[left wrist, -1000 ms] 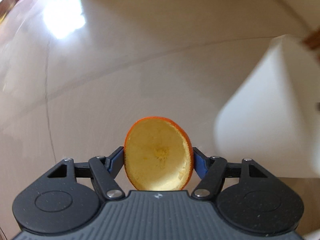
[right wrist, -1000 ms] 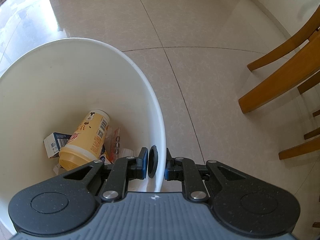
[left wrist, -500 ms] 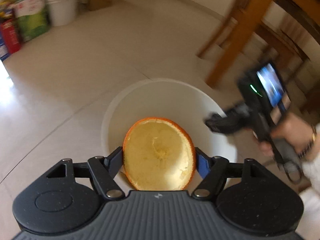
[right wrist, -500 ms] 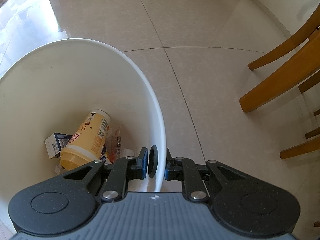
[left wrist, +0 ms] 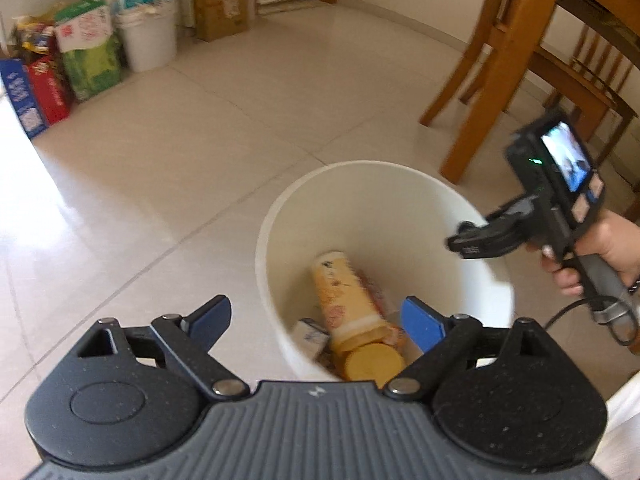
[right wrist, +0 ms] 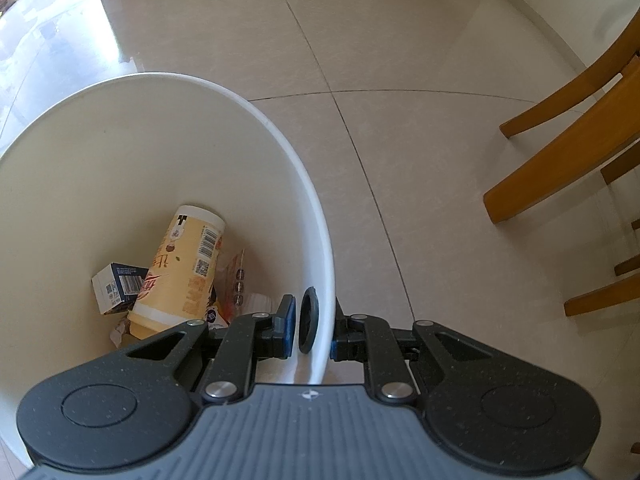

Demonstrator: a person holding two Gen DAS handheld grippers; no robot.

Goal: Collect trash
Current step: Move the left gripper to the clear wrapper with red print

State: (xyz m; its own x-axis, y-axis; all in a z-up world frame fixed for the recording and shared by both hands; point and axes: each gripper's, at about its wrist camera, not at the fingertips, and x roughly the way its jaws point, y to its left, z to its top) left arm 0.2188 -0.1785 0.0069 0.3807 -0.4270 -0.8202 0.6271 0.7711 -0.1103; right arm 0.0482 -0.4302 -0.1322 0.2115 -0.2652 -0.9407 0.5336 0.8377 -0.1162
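I am hovering my released left hand-held gripper point(left wrist: 316, 322) over the white bin point(right wrist: 256, 118), already holding a yellow cup point(right wrist: 182, 268) and small carton point(right wrist: 116, 288), while my right hand-held gripper point(right wrist: 312, 330) is clenching its rim.

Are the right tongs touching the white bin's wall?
Touching. The right wrist view shows the right tongs closed across the white bin wall, one finger inside, one outside.

Glossy beige floor tiles point(left wrist: 248, 92) catch bright daylight at the left. Wooden chair legs point(right wrist: 560, 148) stand at the right. Far off, against a pale wall, sit a white bucket point(left wrist: 147, 38), cardboard boxes point(left wrist: 220, 4) and coloured cartons point(left wrist: 86, 46).
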